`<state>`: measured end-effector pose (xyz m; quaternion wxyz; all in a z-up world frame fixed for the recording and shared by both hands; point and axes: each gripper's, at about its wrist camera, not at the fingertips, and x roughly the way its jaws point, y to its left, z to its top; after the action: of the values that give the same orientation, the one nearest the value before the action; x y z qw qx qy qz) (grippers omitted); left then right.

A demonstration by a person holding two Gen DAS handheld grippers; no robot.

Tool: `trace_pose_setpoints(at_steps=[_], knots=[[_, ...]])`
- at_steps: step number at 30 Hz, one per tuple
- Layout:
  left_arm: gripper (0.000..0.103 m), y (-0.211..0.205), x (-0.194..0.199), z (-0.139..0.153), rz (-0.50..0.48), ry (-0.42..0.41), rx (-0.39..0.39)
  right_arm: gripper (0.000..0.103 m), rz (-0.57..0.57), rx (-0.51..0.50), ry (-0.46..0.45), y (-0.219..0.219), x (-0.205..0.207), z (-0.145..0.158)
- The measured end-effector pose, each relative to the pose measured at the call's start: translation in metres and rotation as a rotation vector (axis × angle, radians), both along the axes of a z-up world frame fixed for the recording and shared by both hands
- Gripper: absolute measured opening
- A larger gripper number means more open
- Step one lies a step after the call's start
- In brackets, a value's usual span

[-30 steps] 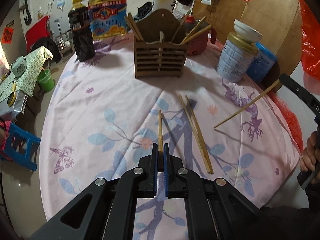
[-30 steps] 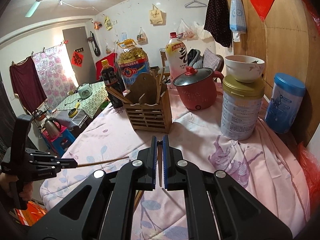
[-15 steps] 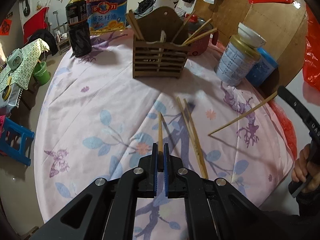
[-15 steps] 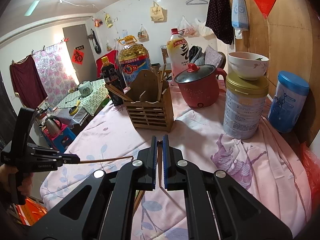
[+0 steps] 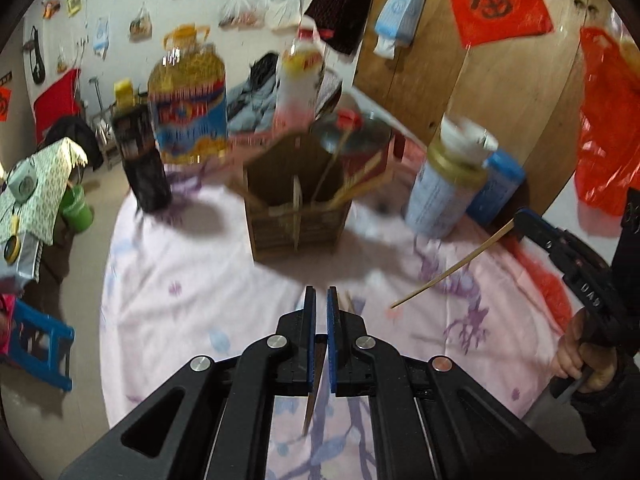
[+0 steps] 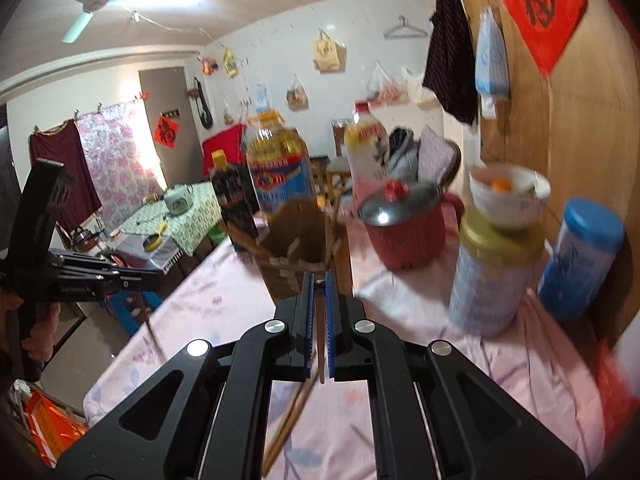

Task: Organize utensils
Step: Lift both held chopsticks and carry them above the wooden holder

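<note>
Chopsticks (image 5: 352, 190) upright in wooden holder (image 5: 298, 216)

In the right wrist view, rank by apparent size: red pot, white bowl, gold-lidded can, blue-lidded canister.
1. gold-lidded can
2. red pot
3. blue-lidded canister, close to the pot, so these two are unsure
4. white bowl
The can stands nearer the camera, which enlarges it.

Motion is blurring the wooden holder (image 5: 298, 200) and the bottles behind it, so their labels are staying unreadable. In front of it, the left gripper (image 5: 321, 300) is hiding most of its chopstick (image 5: 313, 396).
</note>
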<state>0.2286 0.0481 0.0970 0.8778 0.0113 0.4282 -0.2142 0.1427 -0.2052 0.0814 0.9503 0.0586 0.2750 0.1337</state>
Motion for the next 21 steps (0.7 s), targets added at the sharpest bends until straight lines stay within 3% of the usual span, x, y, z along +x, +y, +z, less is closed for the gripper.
trace_pose_setpoints(at_steps=[7, 13, 17, 21], knots=[[0.005, -0.010, 0.040, 0.059, 0.009, -0.109, -0.036, 0.006, 0.032, 0.051, -0.097, 0.005, 0.035, 0.048], [0.005, -0.029, 0.088, 0.092, 0.031, -0.213, -0.035, 0.006, 0.050, 0.031, -0.161, 0.018, 0.068, 0.070], [0.005, -0.038, 0.120, 0.092, 0.039, -0.226, -0.039, 0.006, 0.058, 0.011, -0.168, 0.025, 0.093, 0.070], [0.005, -0.040, 0.149, 0.073, 0.053, -0.190, -0.054, 0.006, 0.059, 0.004, -0.149, 0.030, 0.115, 0.061]])
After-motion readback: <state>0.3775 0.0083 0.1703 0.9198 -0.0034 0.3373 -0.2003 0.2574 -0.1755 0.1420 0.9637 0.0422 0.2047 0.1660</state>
